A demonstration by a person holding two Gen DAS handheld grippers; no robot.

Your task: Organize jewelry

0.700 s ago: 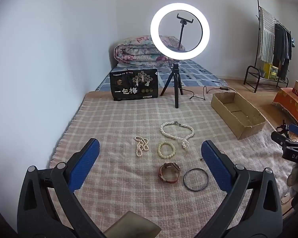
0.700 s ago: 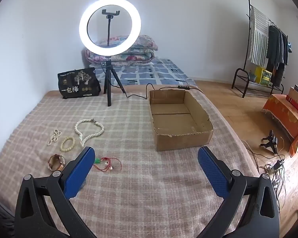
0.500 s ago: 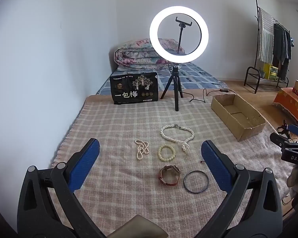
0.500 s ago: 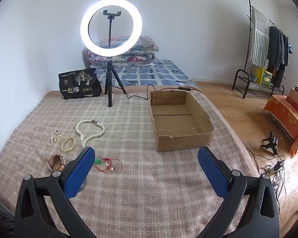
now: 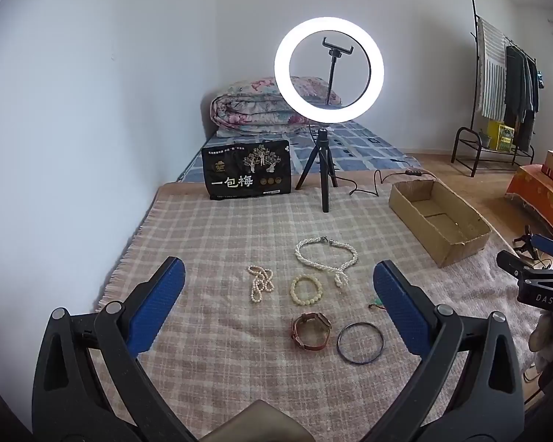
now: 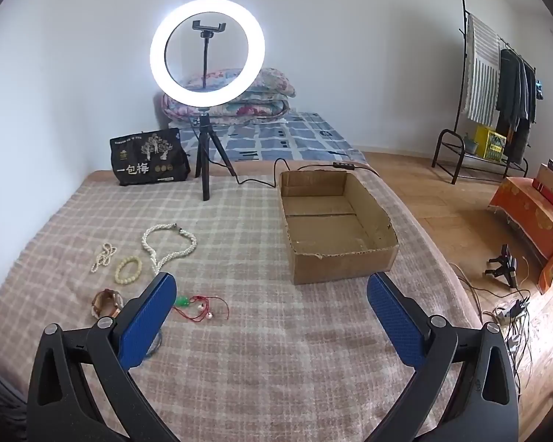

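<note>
Left gripper: the left gripper (image 5: 278, 287) hangs over the near part of the blanket (image 5: 210, 243) with its jaws spread wide and nothing between them
Right gripper: the right gripper (image 6: 271, 304) is likewise wide apart and empty, aimed at the near wall of the box (image 6: 341, 267)
Jewelry: six pieces lie loose on the blanket, none in the box; the pearl necklace (image 5: 326, 258) is farthest, the small bead strand (image 5: 260, 283) and bead bracelet (image 5: 306, 290) sit in the middle row, the watch (image 5: 310, 331) and bangle (image 5: 360, 342) nearest, the red cord (image 6: 201, 304) to their right
Box: open cardboard, empty, far right of the jewelry
Key relation: the pieces lie straight ahead of the left gripper, between its fingers in its view; from the right gripper they sit off to the left, only the red cord just beside its left finger, so the left hand looks nearer for most pieces
Long axis: the bead strand runs near to far
Change: in the left view the jewelry sits slightly lower and nearer than a moment ago; jaws unchanged
</note>
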